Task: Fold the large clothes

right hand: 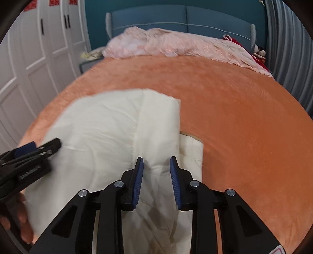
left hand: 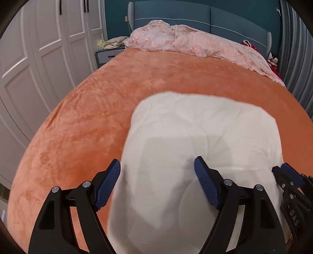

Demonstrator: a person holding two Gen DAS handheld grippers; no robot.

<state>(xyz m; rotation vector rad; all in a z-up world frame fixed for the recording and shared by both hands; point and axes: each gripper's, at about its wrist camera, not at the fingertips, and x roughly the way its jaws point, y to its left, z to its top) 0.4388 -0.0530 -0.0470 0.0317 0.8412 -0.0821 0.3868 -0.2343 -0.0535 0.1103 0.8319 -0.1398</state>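
A cream quilted garment [left hand: 195, 136] lies folded in a thick bundle on the orange bed cover [left hand: 88, 117]. My left gripper [left hand: 157, 172] is open wide above the garment's near left part, with nothing between its blue pads. My right gripper [right hand: 156, 170] is open above the garment [right hand: 107, 132] near its right folded edge, where a lower layer sticks out. The left gripper also shows at the left edge of the right wrist view [right hand: 37, 146], and the right gripper at the right edge of the left wrist view [left hand: 289, 173].
A crumpled pink floral quilt [left hand: 195, 41] lies across the head of the bed against a blue headboard [left hand: 215, 17]. White wardrobe doors [left hand: 39, 48] stand to the left, with a nightstand [left hand: 109, 54] beside the bed. A grey curtain [right hand: 289, 39] hangs to the right.
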